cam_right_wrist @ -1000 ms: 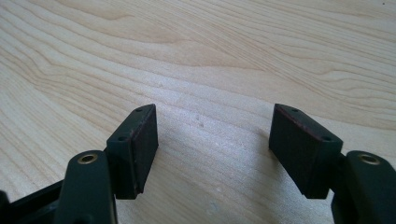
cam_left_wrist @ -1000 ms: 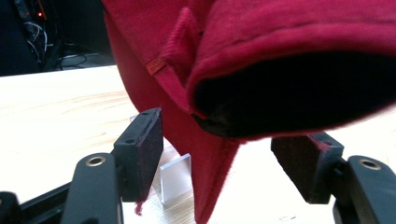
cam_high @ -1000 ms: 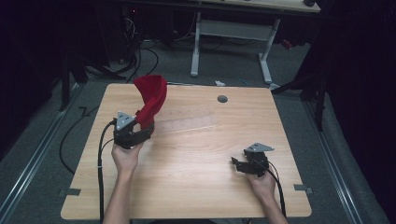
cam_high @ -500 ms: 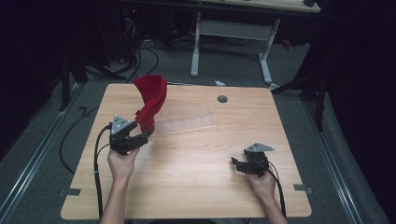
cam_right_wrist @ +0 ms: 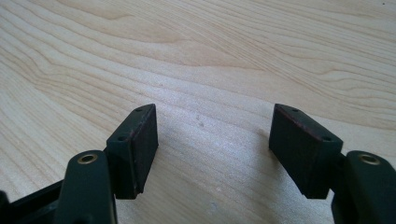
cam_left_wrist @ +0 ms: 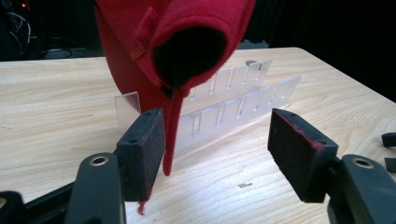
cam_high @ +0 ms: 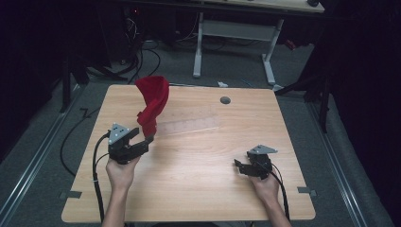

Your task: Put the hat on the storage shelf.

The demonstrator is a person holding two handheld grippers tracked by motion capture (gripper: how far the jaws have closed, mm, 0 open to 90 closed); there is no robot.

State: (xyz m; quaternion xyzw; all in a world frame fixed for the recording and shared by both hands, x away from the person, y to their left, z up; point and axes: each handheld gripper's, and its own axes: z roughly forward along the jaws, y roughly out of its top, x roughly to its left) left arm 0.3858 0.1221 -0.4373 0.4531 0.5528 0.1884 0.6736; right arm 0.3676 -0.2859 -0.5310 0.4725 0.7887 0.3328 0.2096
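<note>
Between the wide-parted jaws of the left gripper (cam_left_wrist: 217,154) nothing is clamped; a loose strip of the red fleece garment (cam_left_wrist: 173,51) merely hangs against one pad, after a slight closing. The garment is draped upright on the clear slotted rack (cam_high: 189,126). The right gripper (cam_high: 242,167) is rested open on the tabletop (cam_high: 198,189), well apart. The hanging is judged done, withdrawal remaining.

A dim lab: wooden table (cam_high: 198,189) amid floor cables (cam_high: 142,56) and a height-adjustable desk (cam_high: 236,33).
</note>
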